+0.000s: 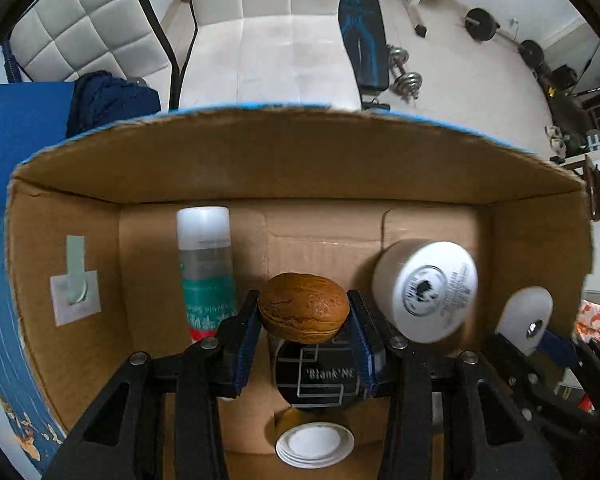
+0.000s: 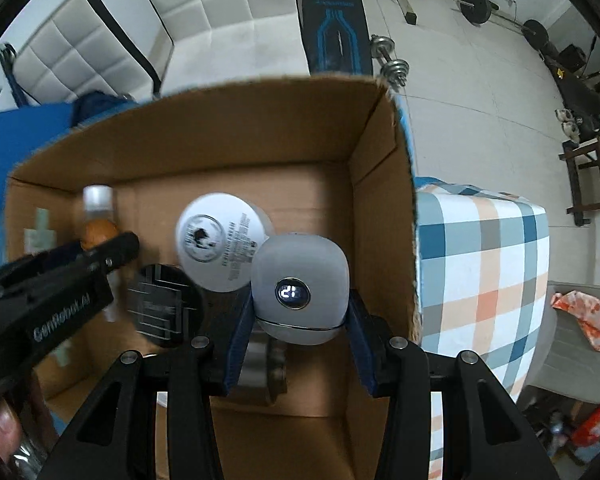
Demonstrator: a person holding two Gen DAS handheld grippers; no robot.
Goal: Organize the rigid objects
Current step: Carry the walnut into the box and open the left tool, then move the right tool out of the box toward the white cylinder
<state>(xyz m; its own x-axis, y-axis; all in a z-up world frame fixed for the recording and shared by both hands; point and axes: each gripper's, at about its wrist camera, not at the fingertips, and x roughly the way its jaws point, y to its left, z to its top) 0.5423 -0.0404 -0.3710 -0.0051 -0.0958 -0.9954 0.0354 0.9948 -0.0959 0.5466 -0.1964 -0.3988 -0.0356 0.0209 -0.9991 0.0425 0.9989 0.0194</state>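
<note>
Both grippers are closed on something, and I have them side by side above an open cardboard box [image 1: 292, 160]. My left gripper [image 1: 304, 320] pinches a brown, walnut-shaped wooden object [image 1: 303, 307] between its two blue-padded fingers [image 1: 247, 340], one pad pressed to each side. It hangs over the middle of the box, angled downward into it.

My right gripper [image 2: 300, 304] clamps a pale grey rounded device [image 2: 299, 286] with a small dark round display on its face, the blue pads touching its left and right sides. It sits over the right part of the box, close to the right wall; from the left wrist camera it appears at the right edge [image 1: 526, 318].

Inside the box, a clear bottle [image 1: 206, 268] with a white cap and green label lies on the floor at the left, cap toward the far wall. A white round jar [image 1: 426, 290] lies on its side to the right, its printed end facing me. A black round tin [image 1: 318, 376] sits just below the wooden object, and a small white lid [image 1: 315, 444] lies nearest me. A white tag [image 1: 75, 294] is stuck on the left wall.
</note>
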